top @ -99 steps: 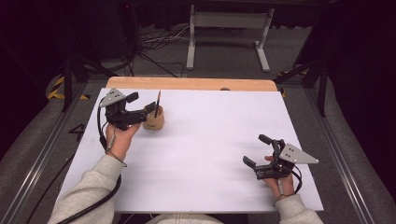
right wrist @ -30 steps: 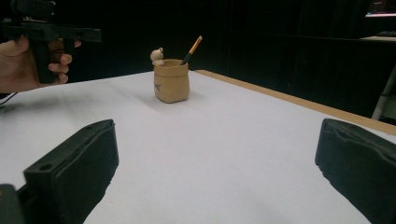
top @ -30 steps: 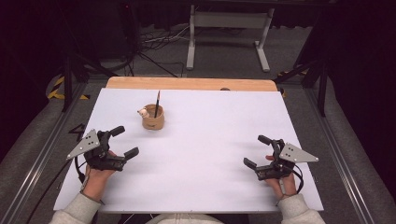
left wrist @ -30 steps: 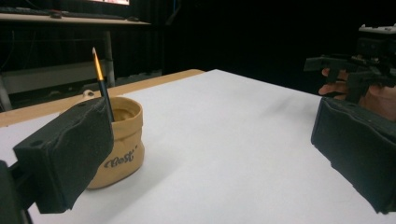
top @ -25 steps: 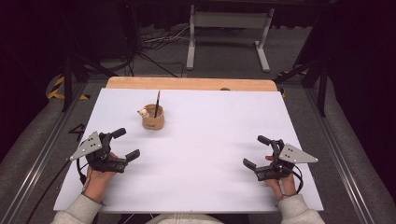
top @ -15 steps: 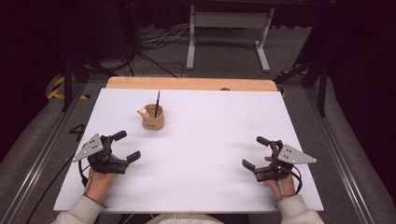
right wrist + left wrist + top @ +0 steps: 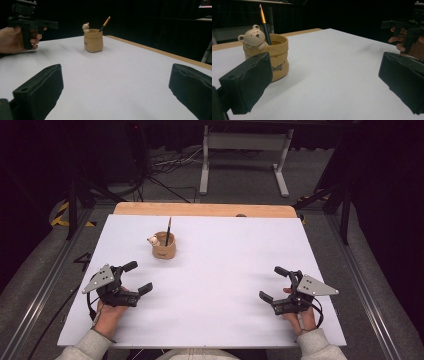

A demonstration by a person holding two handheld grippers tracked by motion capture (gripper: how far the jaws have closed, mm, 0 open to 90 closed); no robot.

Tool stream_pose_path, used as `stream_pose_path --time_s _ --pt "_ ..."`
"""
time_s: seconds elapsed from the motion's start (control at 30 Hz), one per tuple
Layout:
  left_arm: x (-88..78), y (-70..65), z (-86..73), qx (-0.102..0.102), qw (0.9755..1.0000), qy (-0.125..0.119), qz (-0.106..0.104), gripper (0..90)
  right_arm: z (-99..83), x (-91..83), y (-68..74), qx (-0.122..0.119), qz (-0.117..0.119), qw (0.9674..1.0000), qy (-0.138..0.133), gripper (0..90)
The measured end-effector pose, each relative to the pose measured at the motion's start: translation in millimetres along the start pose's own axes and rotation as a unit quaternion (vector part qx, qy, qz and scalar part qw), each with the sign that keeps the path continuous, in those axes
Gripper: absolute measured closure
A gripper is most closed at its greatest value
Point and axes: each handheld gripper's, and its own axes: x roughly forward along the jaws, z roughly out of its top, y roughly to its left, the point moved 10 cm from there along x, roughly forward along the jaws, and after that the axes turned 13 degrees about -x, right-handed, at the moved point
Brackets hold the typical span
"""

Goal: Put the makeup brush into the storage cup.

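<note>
A black pencil with an orange tip [image 7: 168,231] is seen standing in the tan bear-trimmed ceramic pot [image 7: 164,246] at eleven o'clock on the white table [image 7: 240,260]; little appears left. The left gripper [image 7: 137,277] and right gripper [image 7: 273,283] are held low at seven and five o'clock, jaws spread, empty.

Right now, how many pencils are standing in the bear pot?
1. A single dark pencil leans in the tan bear pot at the table's far left; anything shorter inside the pot would be hidden.
</note>
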Motion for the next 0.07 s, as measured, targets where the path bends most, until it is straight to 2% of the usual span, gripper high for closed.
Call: stream_pose_path --time_s 0.07 --pt "-0.1 0.2 0.1 -0.001 1.0 -0.001 0.0 0.2 0.2 0.0 -0.4 0.0 -0.001 1.0 0.0 0.0"
